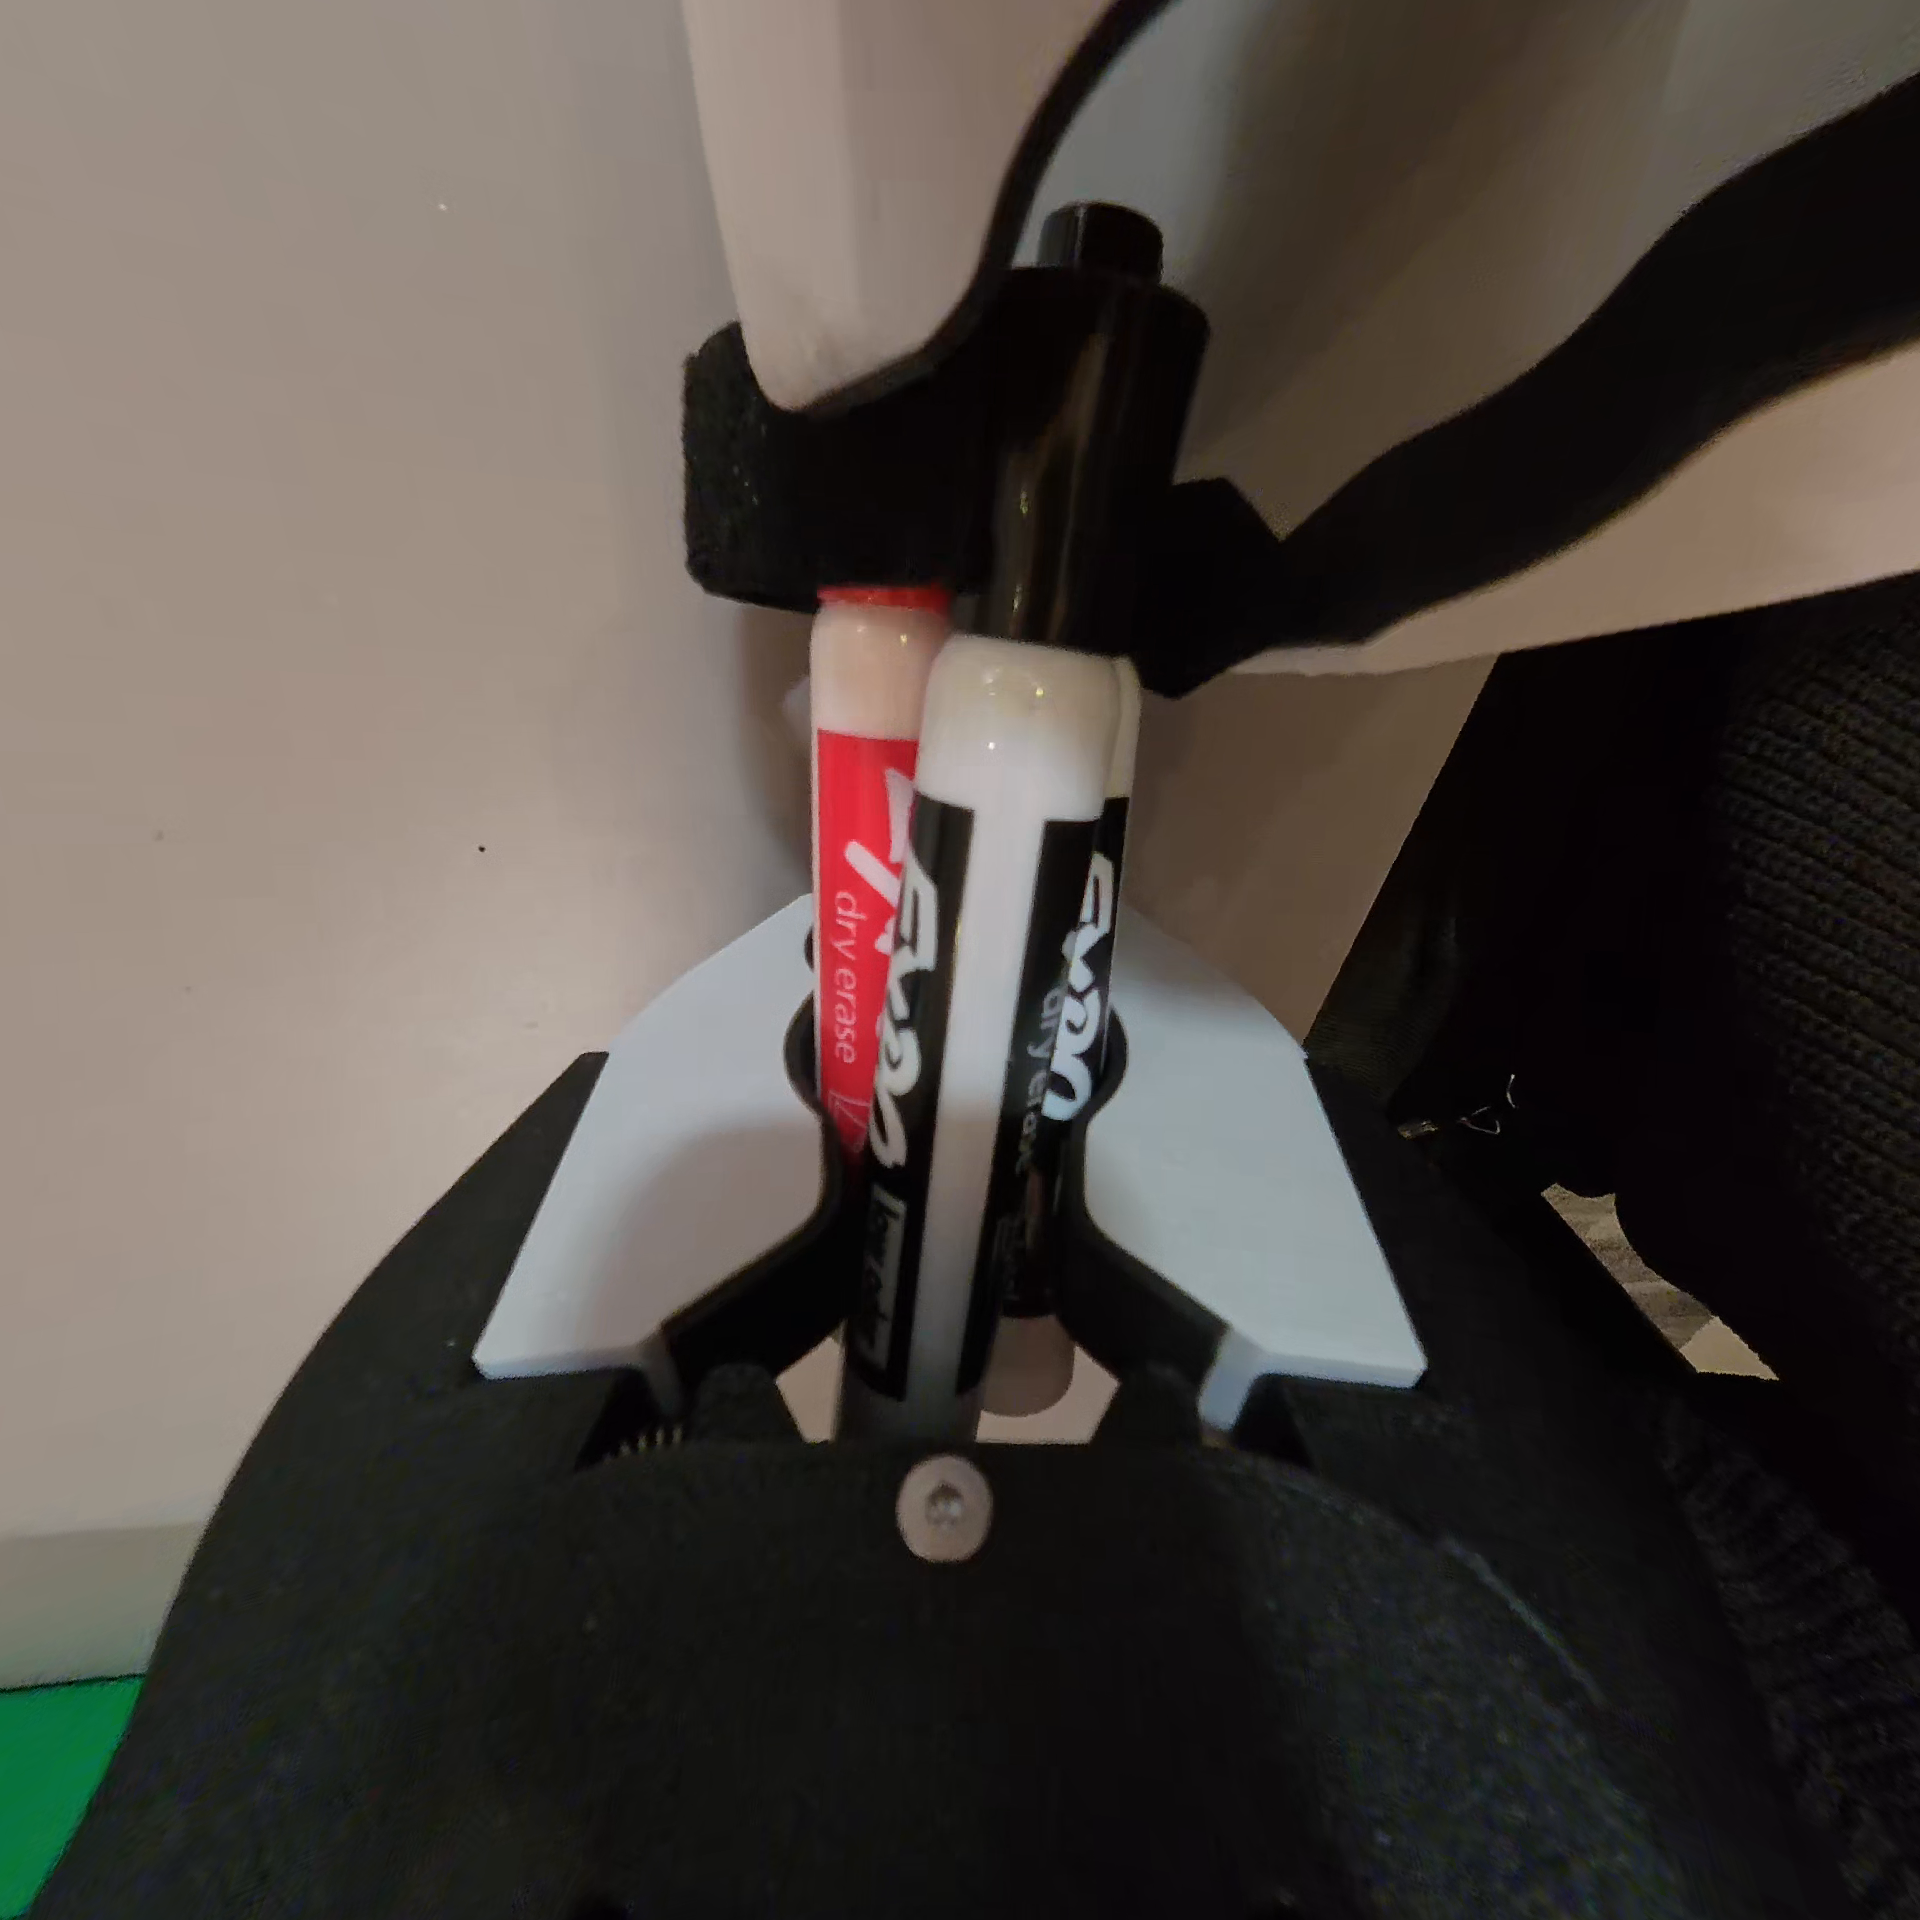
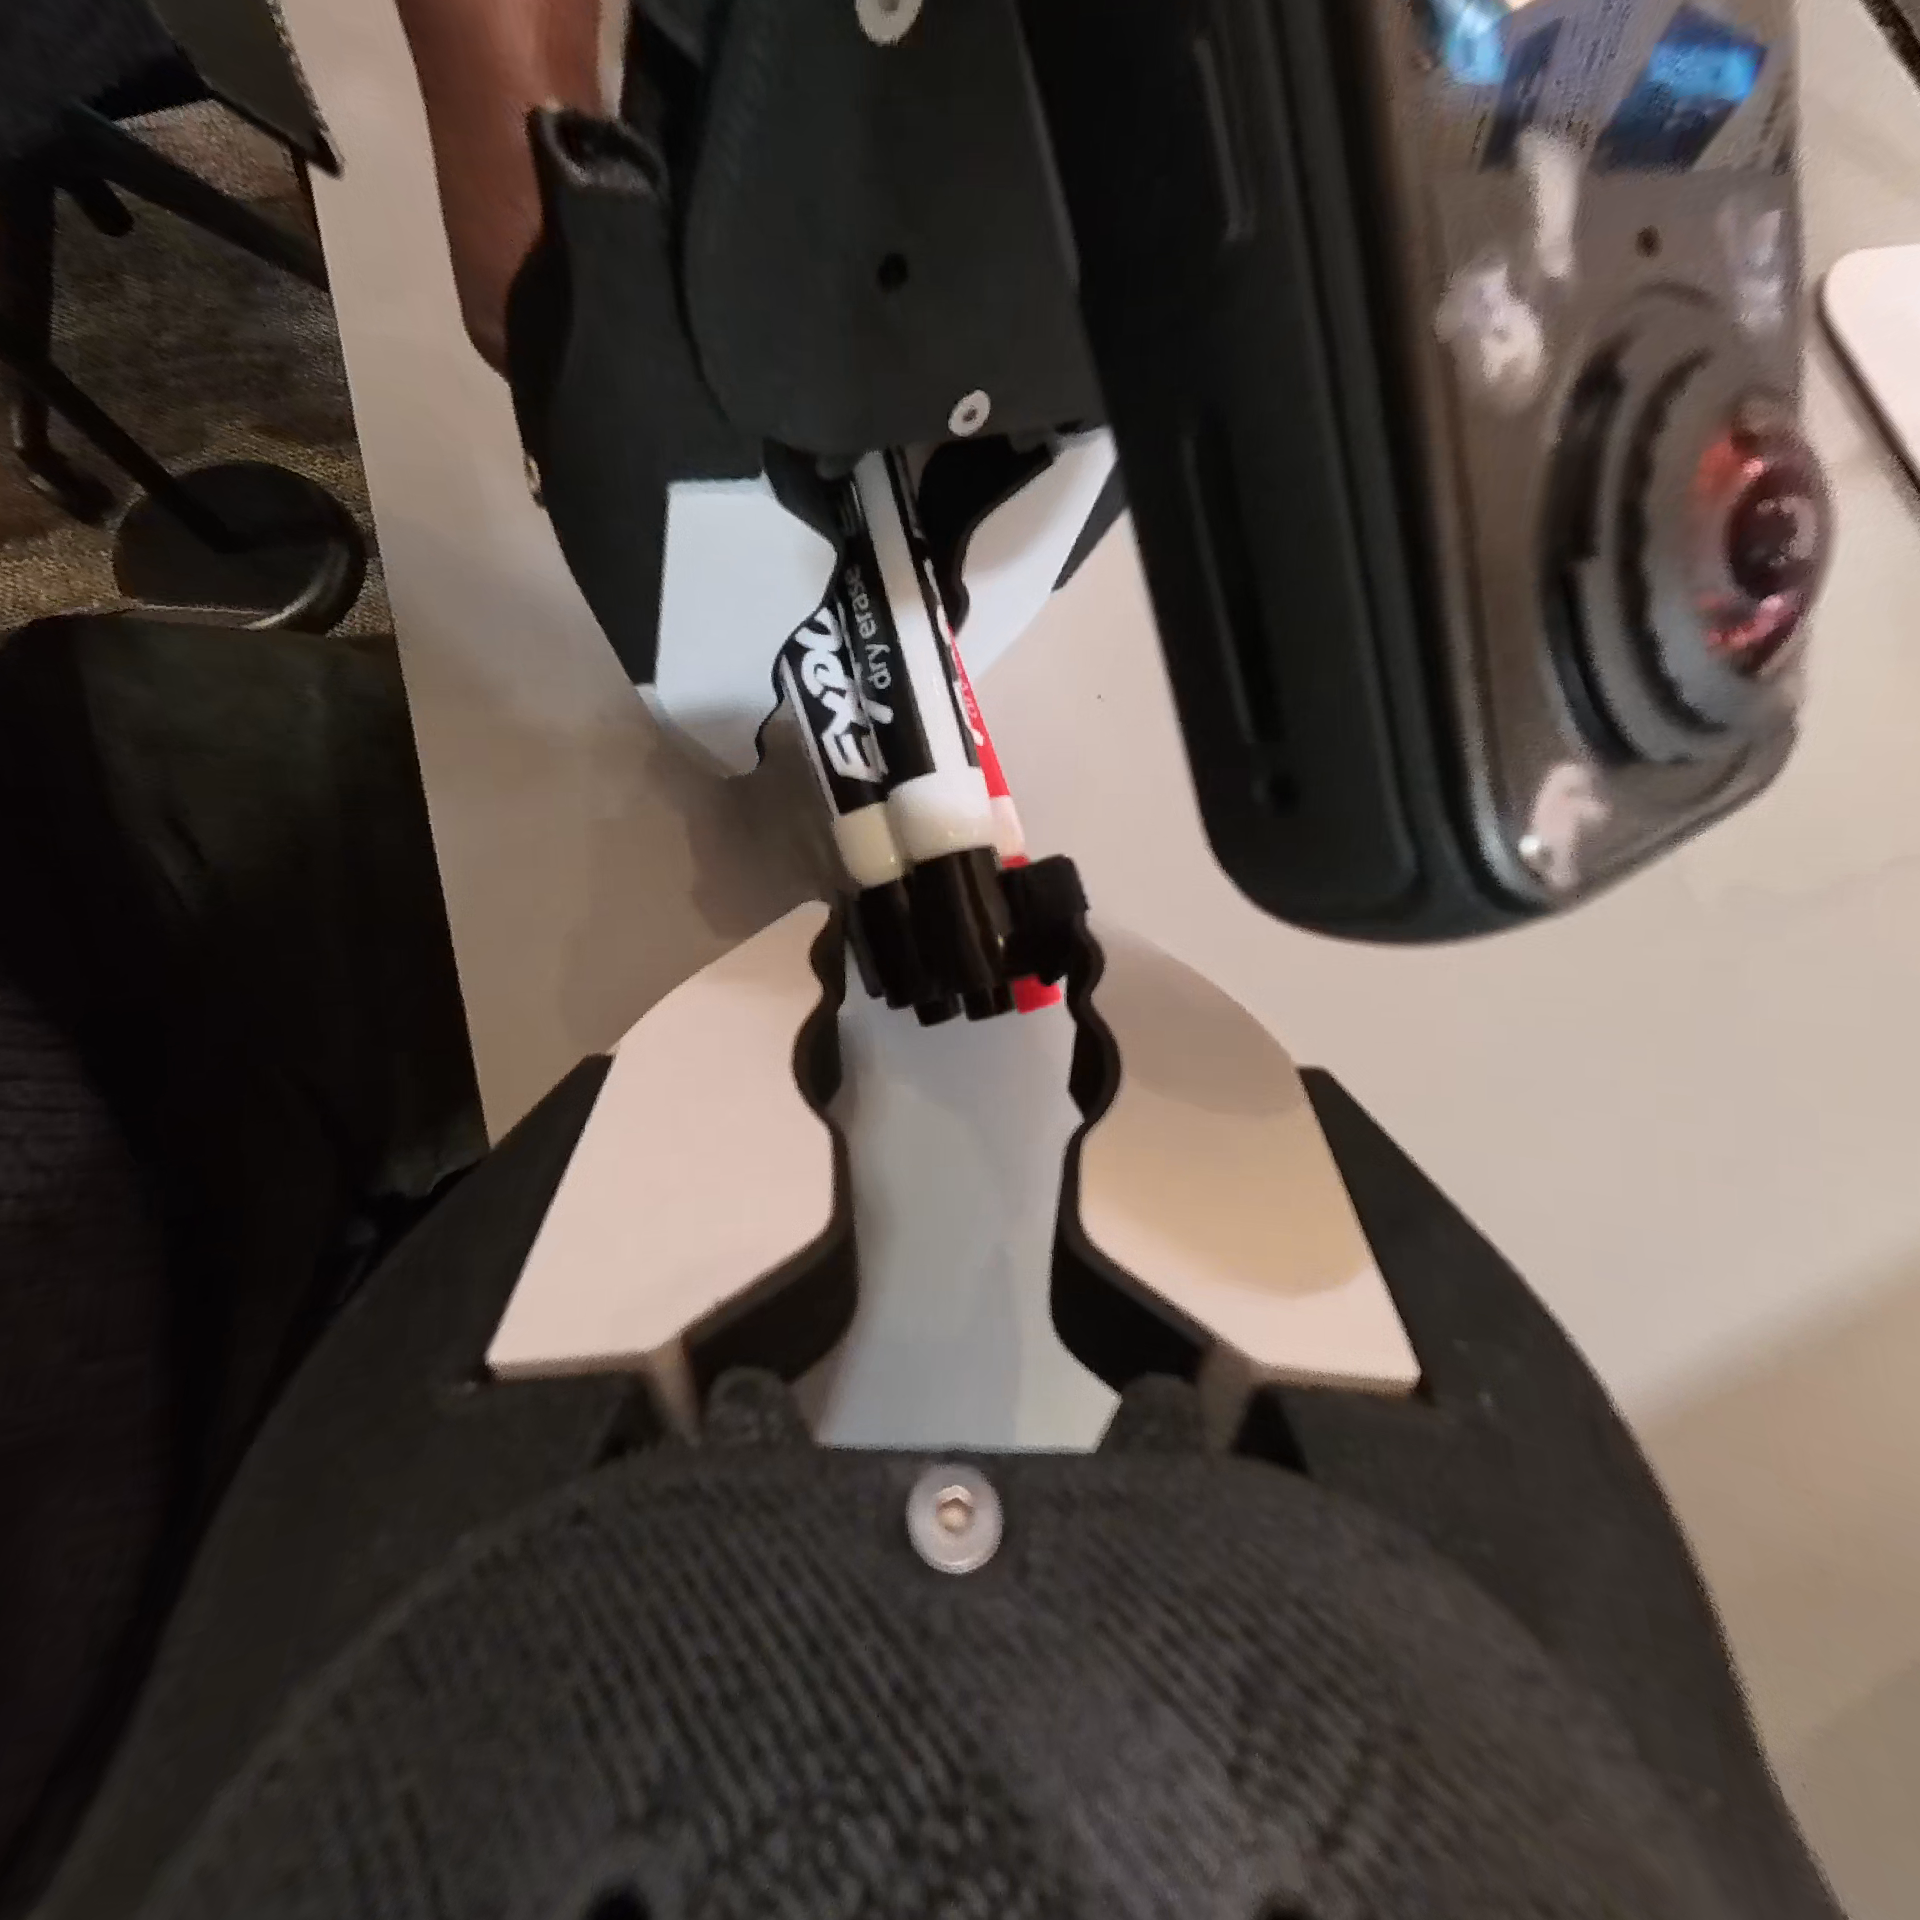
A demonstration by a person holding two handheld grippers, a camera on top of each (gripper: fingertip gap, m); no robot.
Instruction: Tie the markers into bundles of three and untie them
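In the left wrist view, the left tool (image 1: 961, 1049) clamps three markers (image 1: 977, 935) between its fingers at the centre of the frame: a red one (image 1: 857, 831) on the left and two black ones beside it. A black strap (image 1: 831, 499) wraps around their cap ends in the upper middle, its tail running off to the upper right. Behind lies the pale counter (image 1: 312, 520). In the right wrist view, the right tool (image 2: 956, 997) stands narrowly parted around the marker tips at mid-frame; its right finger touches the strap (image 2: 1044, 904), though whether it pinches it I cannot tell. The left tool's body (image 2: 883, 260) fills the top.
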